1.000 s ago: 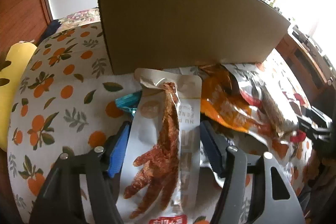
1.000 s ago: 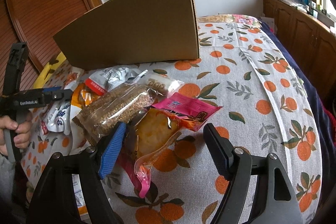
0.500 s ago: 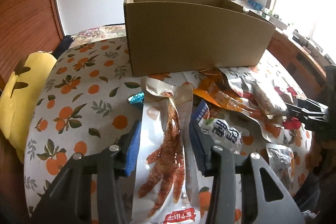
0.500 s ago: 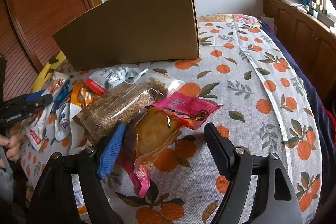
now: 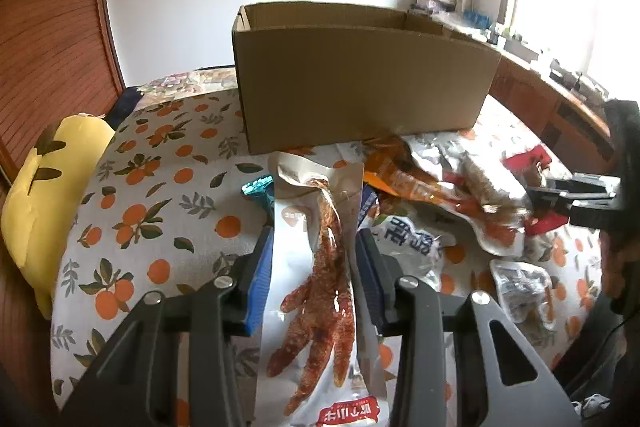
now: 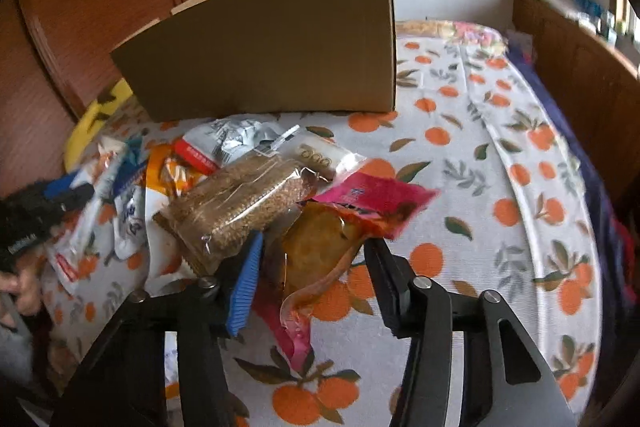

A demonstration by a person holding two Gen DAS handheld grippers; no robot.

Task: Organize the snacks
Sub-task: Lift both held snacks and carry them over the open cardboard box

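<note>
Two grippers at work over a heap of snack packets on an orange-print bedspread (image 6: 460, 163).

Chicken-foot packet (image 5: 320, 283): white pouch, clear window showing a reddish-brown braised claw, red label at the bottom, top edge crumpled. Pinched across its width by the left gripper (image 5: 315, 281), blue pad tight against one side, dark pad against the other. Held just in front of the open cardboard box (image 5: 360, 87), raised above a blue-lettered white pouch (image 5: 408, 239) and a teal wrapper (image 5: 256, 189).

Orange-tinted clear pouch (image 6: 316, 251) with a pale brown slab inside and a pink-red header: lying between the fingers of the right gripper (image 6: 314, 267), jaws spread wide, neither pad clearly touching. Just beside it, a clear bag of brown grain bars (image 6: 240, 203), then a pink sachet (image 6: 372, 195) and a silver-and-red packet (image 6: 224, 143).

Lower end of the chicken-foot packet cut off by the frame edge. Box interior hidden in the right wrist view, only partly seen from the left. Print on most packets too small or blurred to read. Yellow cushion (image 5: 52, 187) at the bed's edge.
</note>
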